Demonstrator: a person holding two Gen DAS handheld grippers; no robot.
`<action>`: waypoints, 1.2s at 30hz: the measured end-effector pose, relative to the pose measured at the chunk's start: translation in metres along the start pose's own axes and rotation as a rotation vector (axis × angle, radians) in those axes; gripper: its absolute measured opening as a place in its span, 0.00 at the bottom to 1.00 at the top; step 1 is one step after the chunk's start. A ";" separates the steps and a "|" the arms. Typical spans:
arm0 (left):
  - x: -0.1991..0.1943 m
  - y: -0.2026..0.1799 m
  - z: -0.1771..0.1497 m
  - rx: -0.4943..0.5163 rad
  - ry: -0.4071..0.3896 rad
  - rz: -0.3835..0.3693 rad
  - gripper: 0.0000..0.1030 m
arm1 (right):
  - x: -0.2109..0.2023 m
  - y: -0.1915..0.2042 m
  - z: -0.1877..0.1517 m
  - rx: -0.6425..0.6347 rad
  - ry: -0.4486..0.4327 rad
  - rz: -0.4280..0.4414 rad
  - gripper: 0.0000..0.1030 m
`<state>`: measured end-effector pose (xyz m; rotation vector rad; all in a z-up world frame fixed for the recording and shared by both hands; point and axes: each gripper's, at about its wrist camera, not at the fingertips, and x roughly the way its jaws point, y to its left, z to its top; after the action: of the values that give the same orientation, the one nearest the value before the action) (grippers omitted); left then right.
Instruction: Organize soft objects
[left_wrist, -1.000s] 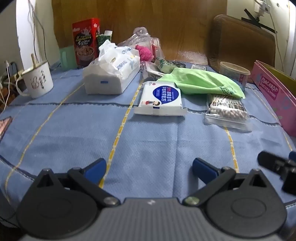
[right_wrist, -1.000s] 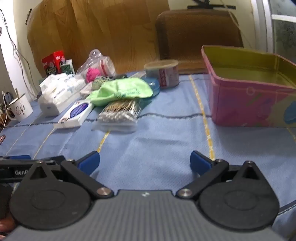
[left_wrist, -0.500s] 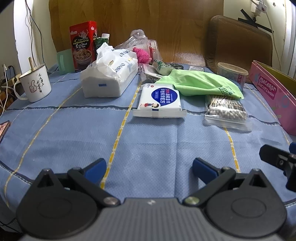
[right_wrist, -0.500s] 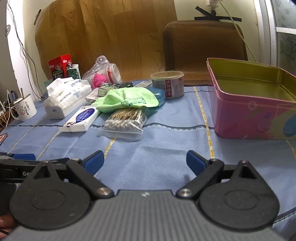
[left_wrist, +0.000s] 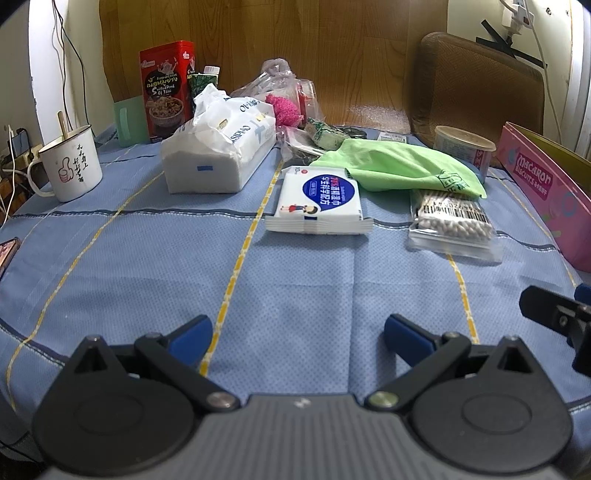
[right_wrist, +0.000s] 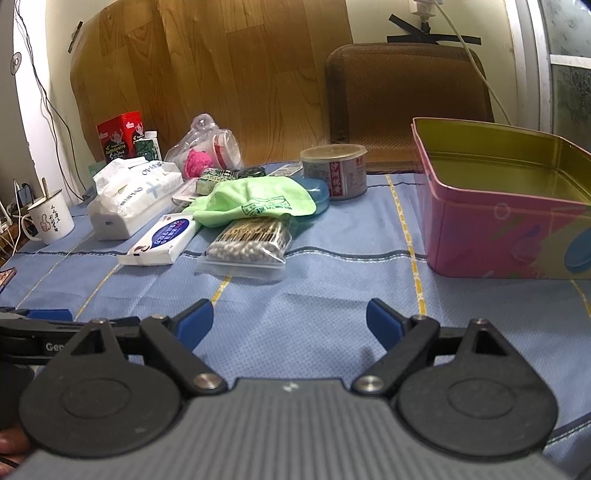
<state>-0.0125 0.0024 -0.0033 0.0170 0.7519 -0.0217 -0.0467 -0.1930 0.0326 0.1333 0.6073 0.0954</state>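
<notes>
On the blue tablecloth lie a white wet-wipe pack (left_wrist: 319, 201) (right_wrist: 162, 238), a green cloth (left_wrist: 399, 166) (right_wrist: 255, 199), a clear bag of cotton swabs (left_wrist: 452, 221) (right_wrist: 251, 240) and a large white tissue pack (left_wrist: 218, 151) (right_wrist: 129, 195). An open pink tin (right_wrist: 509, 218) (left_wrist: 543, 192) stands at the right. My left gripper (left_wrist: 297, 332) is open and empty, well short of the wipe pack. My right gripper (right_wrist: 290, 319) is open and empty, short of the swab bag.
A white mug (left_wrist: 68, 164), a red tin (left_wrist: 166, 88), a plastic bag with a pink item (left_wrist: 284, 96) and a small round can (right_wrist: 334, 170) stand toward the back. A brown chair back (right_wrist: 406, 107) rises behind the table. A phone's corner (left_wrist: 7, 253) shows at the left edge.
Both grippers have risen and tilted up slightly, so the objects sit lower in view and more of the wall shows. Both stay open; nothing on the table moved.
</notes>
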 end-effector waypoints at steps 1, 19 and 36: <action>-0.001 0.000 0.000 0.002 -0.002 0.001 1.00 | 0.000 0.000 0.000 -0.001 -0.001 0.000 0.89; -0.016 -0.008 0.001 0.045 -0.087 0.018 1.00 | -0.005 0.005 0.002 -0.025 -0.035 0.006 0.89; -0.017 -0.007 0.001 0.044 -0.086 0.017 1.00 | -0.006 0.005 0.002 -0.027 -0.037 0.007 0.89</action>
<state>-0.0244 -0.0044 0.0087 0.0639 0.6656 -0.0224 -0.0505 -0.1893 0.0386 0.1108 0.5689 0.1077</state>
